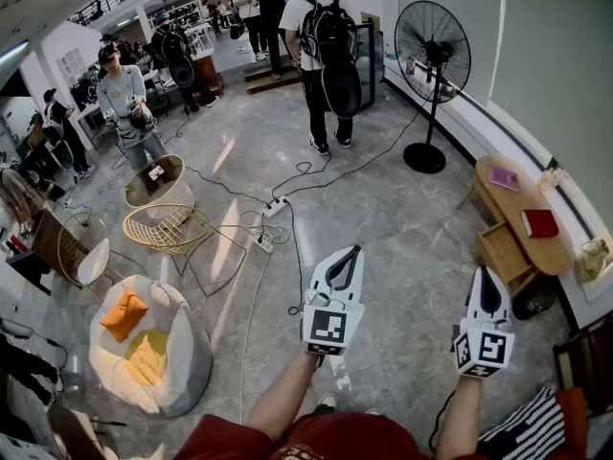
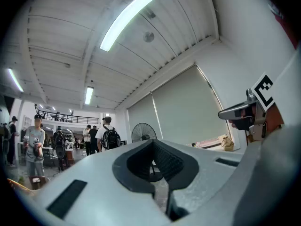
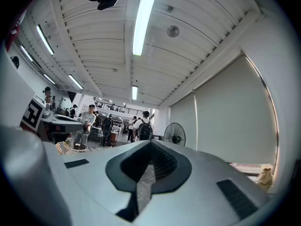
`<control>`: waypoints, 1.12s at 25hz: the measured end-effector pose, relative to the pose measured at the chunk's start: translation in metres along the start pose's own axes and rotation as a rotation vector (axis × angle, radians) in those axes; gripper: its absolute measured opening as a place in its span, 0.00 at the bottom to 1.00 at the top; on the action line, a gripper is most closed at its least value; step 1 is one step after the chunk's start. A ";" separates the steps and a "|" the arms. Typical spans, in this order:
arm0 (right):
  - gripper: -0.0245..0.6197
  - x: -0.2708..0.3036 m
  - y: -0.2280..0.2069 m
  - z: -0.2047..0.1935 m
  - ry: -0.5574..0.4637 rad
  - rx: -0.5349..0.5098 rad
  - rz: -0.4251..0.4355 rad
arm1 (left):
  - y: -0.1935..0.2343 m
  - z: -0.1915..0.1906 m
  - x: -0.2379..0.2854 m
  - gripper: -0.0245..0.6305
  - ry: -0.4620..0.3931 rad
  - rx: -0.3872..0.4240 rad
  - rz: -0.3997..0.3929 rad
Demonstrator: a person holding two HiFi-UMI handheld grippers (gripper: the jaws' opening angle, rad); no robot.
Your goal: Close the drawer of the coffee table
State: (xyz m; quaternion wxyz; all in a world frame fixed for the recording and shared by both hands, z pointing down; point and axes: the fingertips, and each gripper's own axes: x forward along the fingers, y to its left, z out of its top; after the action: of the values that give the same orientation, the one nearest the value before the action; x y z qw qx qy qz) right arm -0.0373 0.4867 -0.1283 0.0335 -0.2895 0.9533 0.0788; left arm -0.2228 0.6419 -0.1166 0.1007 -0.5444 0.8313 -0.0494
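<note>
An oval wooden coffee table [image 1: 497,202] stands at the right by the wall. Its drawer [image 1: 505,254] is pulled out toward the room and looks empty. My left gripper [image 1: 355,251] is held over the floor well left of the drawer, shut, with nothing in it. My right gripper [image 1: 484,270] hovers just in front of the drawer's near corner, apart from it, jaws together and empty. Both gripper views point over the room, with the left gripper [image 2: 153,141] and right gripper [image 3: 150,141] tips closed; neither view shows the drawer.
A pink book [image 1: 505,178] and a red book [image 1: 539,222] lie on the table. A standing fan [image 1: 432,41] is beyond it. Cables and a power strip [image 1: 275,207] cross the floor. A wire side table [image 1: 172,226], a beanbag [image 1: 144,343] and several people are to the left and behind.
</note>
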 end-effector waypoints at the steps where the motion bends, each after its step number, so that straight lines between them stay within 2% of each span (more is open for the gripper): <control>1: 0.03 0.002 0.001 0.001 -0.002 0.000 0.001 | 0.003 0.003 0.001 0.05 -0.014 0.011 0.002; 9: 0.03 0.005 0.008 -0.005 0.002 0.012 0.000 | 0.007 0.002 0.001 0.05 -0.023 0.043 -0.012; 14: 0.03 0.005 0.011 0.001 -0.024 0.038 0.005 | 0.006 -0.001 0.000 0.05 0.000 -0.002 -0.015; 25: 0.03 -0.007 0.021 -0.002 -0.007 0.024 -0.022 | 0.008 -0.003 -0.006 0.05 -0.013 0.003 -0.042; 28: 0.03 -0.011 0.025 -0.005 -0.002 0.026 -0.030 | 0.009 0.001 -0.009 0.05 0.002 -0.041 -0.044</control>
State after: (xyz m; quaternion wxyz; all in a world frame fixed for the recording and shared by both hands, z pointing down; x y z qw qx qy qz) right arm -0.0422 0.5128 -0.1188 0.0392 -0.3034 0.9498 0.0661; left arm -0.2272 0.6542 -0.1183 0.0874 -0.5644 0.8201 -0.0352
